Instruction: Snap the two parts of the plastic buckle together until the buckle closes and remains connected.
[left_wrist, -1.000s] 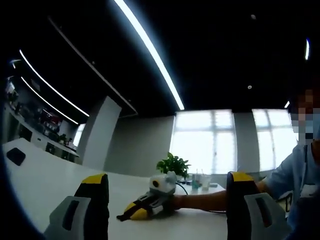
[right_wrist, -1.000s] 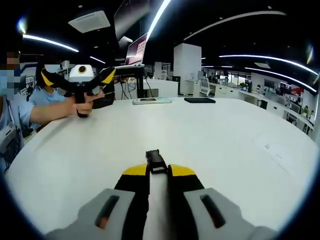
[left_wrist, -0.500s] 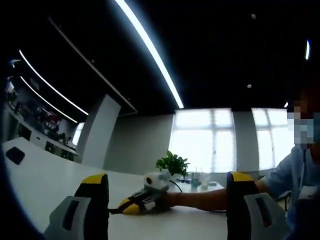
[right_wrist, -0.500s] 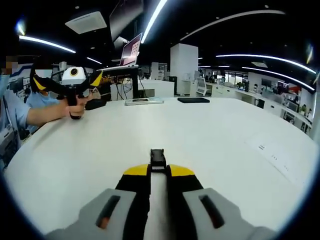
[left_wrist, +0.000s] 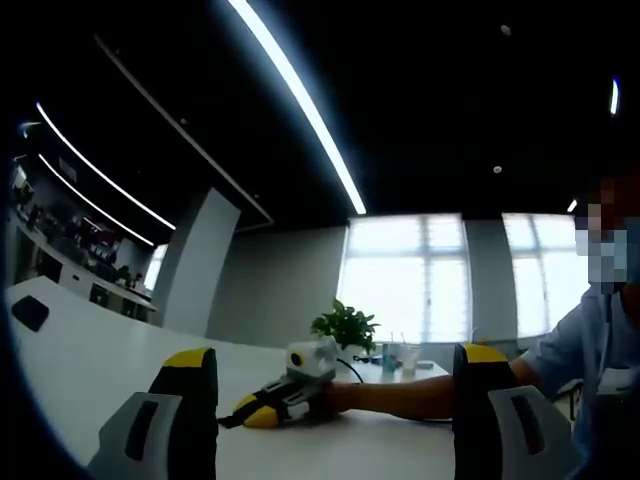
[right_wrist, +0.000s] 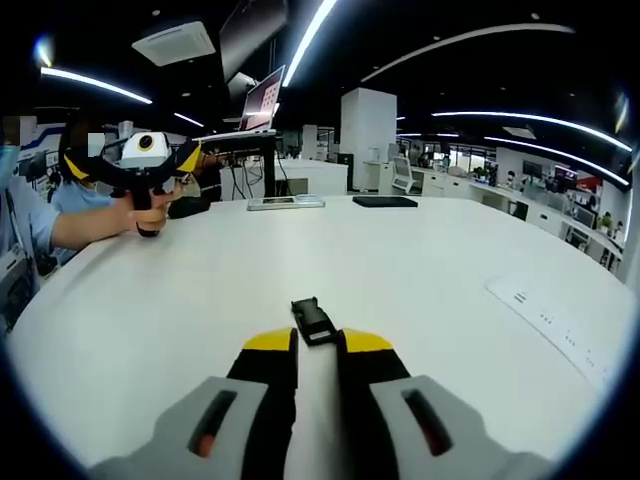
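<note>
My right tongs, nearly clenched, hover over the buckle at twelve o'clock on the bench; left tongs gape released. I should grip squarely.

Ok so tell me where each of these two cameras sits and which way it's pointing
Left gripper view: rides the left gripper, held above the white table, looking level toward the windows; its open jaws and the person's forearm show.
Right gripper view: rides the right gripper, low over the table, facing the black buckle piece; its nearly closed jaws show.
Shared: the table, and each view catches the other gripper, so they face roughly toward each other.
</note>
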